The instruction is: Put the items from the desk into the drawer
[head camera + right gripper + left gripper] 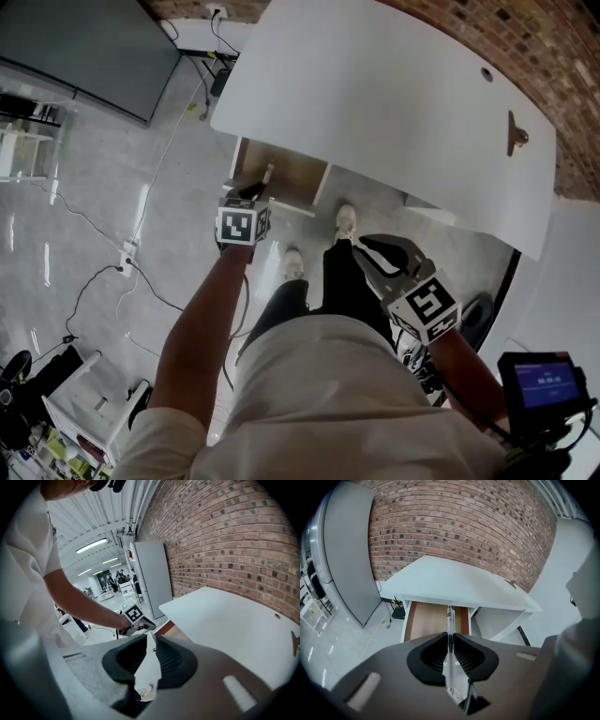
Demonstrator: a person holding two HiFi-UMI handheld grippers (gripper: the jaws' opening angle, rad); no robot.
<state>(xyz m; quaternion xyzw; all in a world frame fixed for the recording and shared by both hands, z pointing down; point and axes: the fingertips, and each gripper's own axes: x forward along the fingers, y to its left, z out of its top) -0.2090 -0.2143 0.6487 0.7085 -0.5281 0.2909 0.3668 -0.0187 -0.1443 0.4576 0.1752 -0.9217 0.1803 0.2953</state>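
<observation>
The white desk (pixel 375 103) has an open wooden drawer (pixel 281 173) under its left end. My left gripper (pixel 253 194) hovers just in front of that drawer, shut on a clear syringe (pixel 450 623) whose tip points into the drawer (pixel 431 618). My right gripper (pixel 367 246) is held low over the person's legs, away from the desk, shut on a flat white packet (pixel 149 665). A small brown item (pixel 514 133) lies on the desk near its right end, and shows in the left gripper view as the same brown item (pixel 511 582).
A grey cabinet (pixel 84 47) stands at the left, with cables (pixel 122 267) across the shiny floor. A brick wall (pixel 459 527) runs behind the desk. The person's shoes (pixel 345 217) are close to the drawer. A small screen device (pixel 546 384) is at lower right.
</observation>
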